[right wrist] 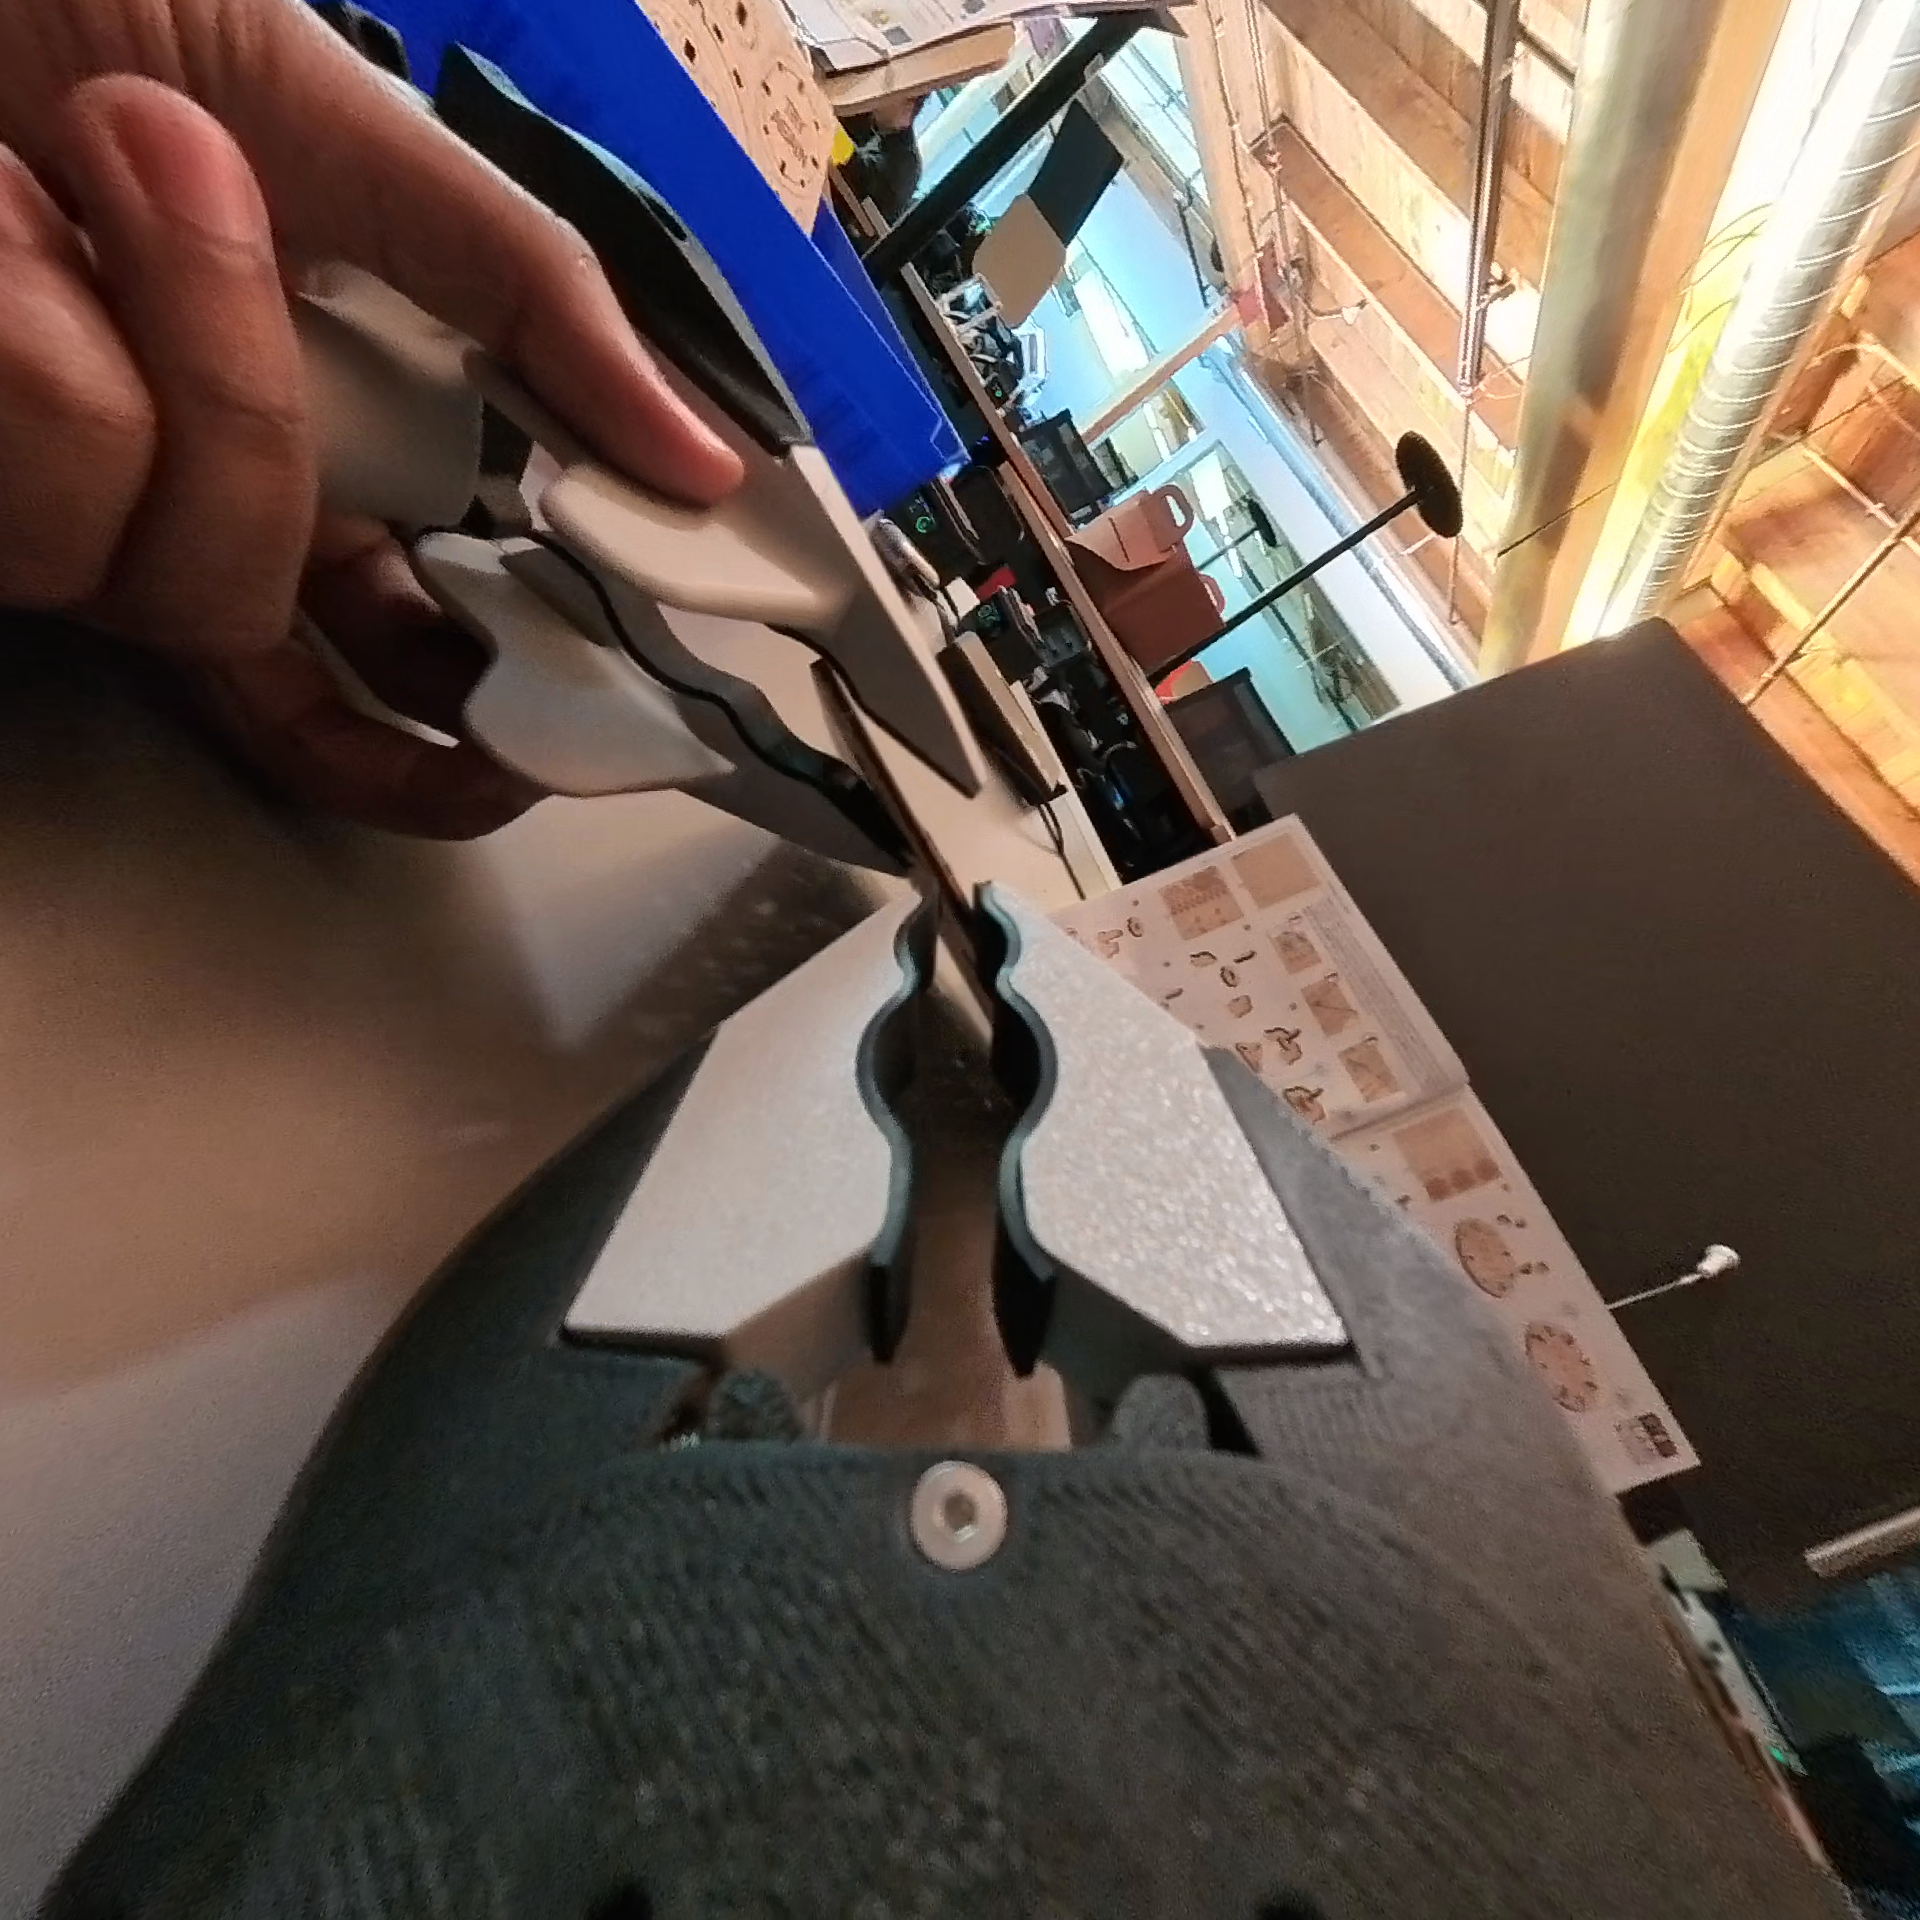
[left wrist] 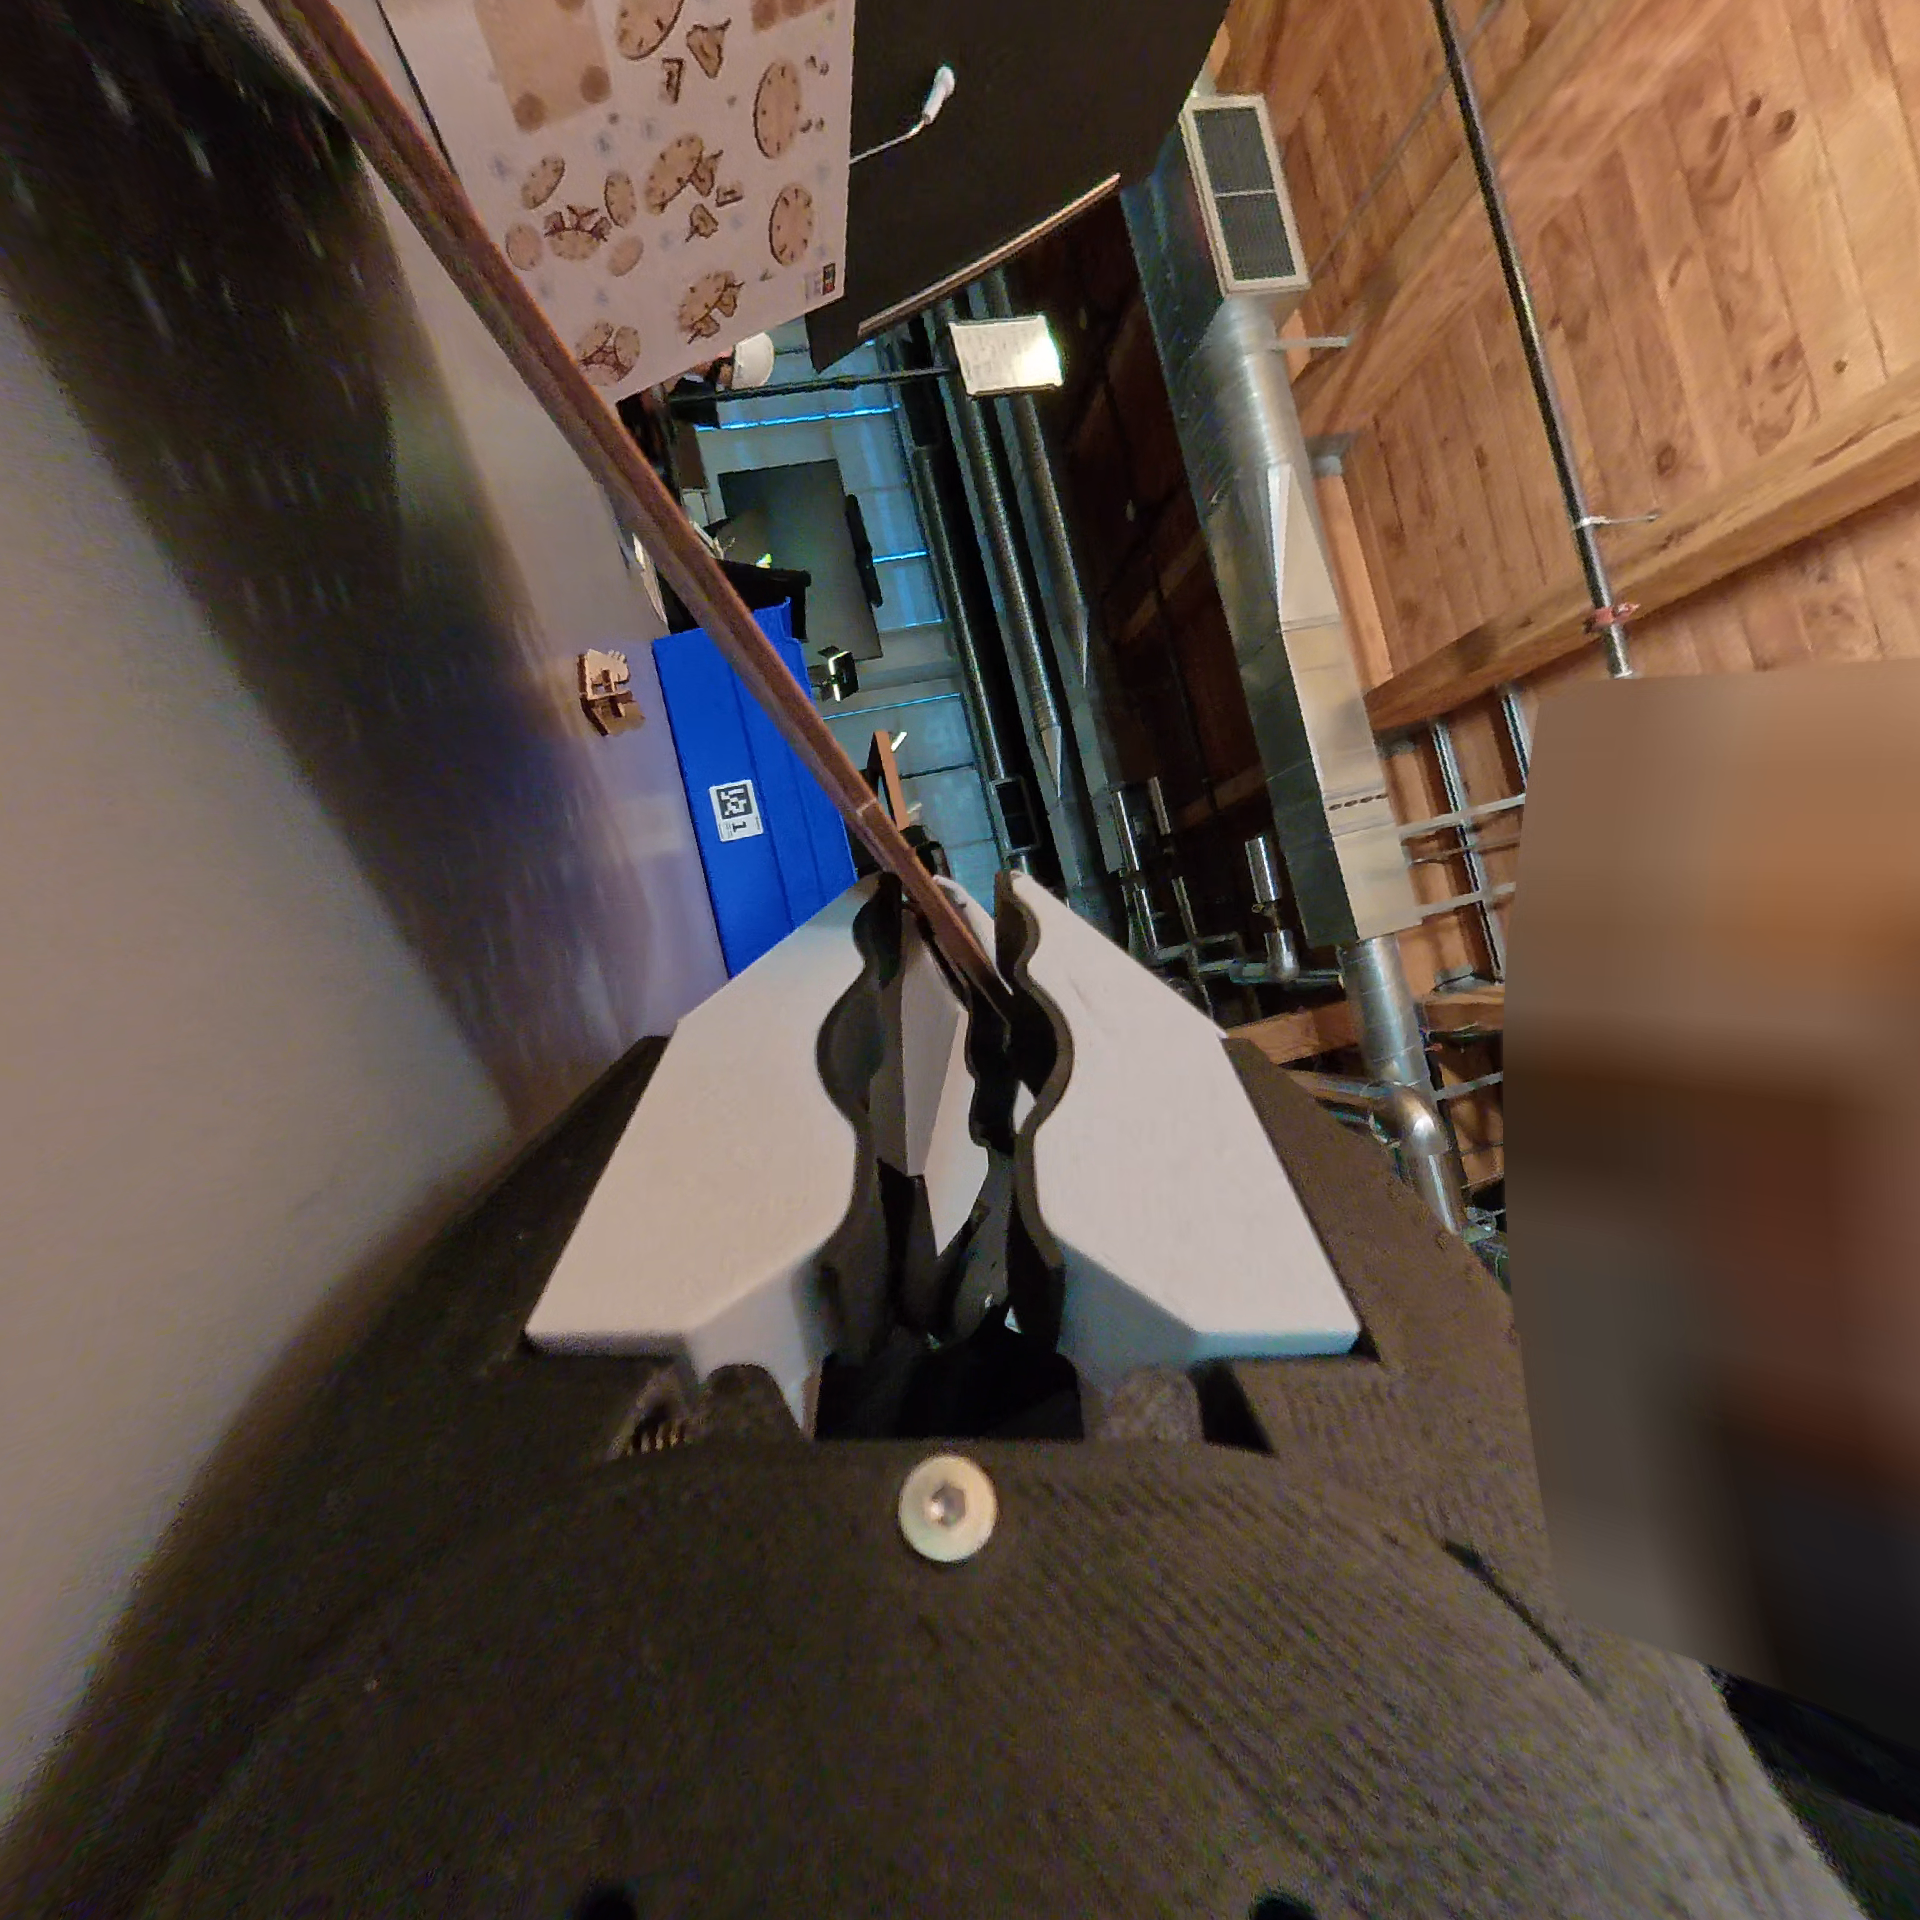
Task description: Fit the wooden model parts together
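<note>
Blue bin (left wrist: 748,790) beside board-gripping left claw (left wrist: 951,914)

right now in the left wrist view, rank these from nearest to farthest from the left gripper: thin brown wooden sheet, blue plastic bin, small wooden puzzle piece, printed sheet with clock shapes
1. Thin brown wooden sheet: between the left gripper's fingers.
2. Blue plastic bin: just left, behind the fingertips.
3. Small wooden puzzle piece: farther left on the table.
4. Printed sheet with clock shapes: far, at top.
</note>
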`<action>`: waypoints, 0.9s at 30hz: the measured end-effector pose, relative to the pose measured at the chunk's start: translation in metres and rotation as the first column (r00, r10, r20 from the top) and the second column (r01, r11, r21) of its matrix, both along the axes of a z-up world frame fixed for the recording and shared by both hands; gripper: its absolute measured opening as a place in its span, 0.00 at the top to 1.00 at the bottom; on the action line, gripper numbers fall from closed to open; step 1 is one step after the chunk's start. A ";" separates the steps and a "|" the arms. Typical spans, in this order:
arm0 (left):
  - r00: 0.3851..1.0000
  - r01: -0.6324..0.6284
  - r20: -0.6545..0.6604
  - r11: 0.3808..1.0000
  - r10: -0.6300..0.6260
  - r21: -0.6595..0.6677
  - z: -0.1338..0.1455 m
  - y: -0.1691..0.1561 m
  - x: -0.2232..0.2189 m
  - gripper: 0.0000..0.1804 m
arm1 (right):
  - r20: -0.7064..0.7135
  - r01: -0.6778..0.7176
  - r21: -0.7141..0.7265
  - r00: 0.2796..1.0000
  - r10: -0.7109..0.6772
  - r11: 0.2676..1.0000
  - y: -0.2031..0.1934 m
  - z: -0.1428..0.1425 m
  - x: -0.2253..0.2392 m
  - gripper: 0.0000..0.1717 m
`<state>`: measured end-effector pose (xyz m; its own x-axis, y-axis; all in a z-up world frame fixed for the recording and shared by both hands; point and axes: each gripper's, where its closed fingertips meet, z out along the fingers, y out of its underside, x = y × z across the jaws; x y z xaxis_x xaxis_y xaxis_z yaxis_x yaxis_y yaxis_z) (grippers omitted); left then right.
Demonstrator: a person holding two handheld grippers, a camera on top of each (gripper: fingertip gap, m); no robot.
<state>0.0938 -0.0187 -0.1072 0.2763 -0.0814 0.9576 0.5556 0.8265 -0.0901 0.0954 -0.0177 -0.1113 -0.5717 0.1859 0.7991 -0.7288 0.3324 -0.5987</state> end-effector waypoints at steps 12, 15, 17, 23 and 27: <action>0.999 0.035 -0.025 0.999 -0.035 0.009 0.001 0.004 -0.002 0.91 | 0.246 -0.086 -0.051 0.964 0.096 0.995 0.005 -0.001 -0.002 0.97; 0.999 0.032 -0.024 0.999 -0.033 -0.009 0.000 0.005 -0.003 0.91 | 0.304 -0.097 -0.063 0.946 0.111 0.993 0.007 -0.001 -0.003 0.97; 0.999 0.028 -0.020 1.000 -0.028 -0.013 -0.001 0.005 -0.003 0.92 | 0.338 -0.101 -0.063 0.934 0.116 0.993 0.006 -0.002 -0.003 0.97; 1.000 0.025 -0.013 0.999 -0.025 -0.024 -0.002 0.006 -0.004 0.92 | 0.521 -0.134 -0.089 0.838 0.161 0.987 0.007 -0.004 -0.004 0.97; 1.000 0.022 -0.002 0.999 -0.022 -0.040 -0.004 0.007 -0.005 0.93 | 0.552 -0.133 -0.076 0.819 0.153 0.988 0.007 -0.007 -0.005 0.97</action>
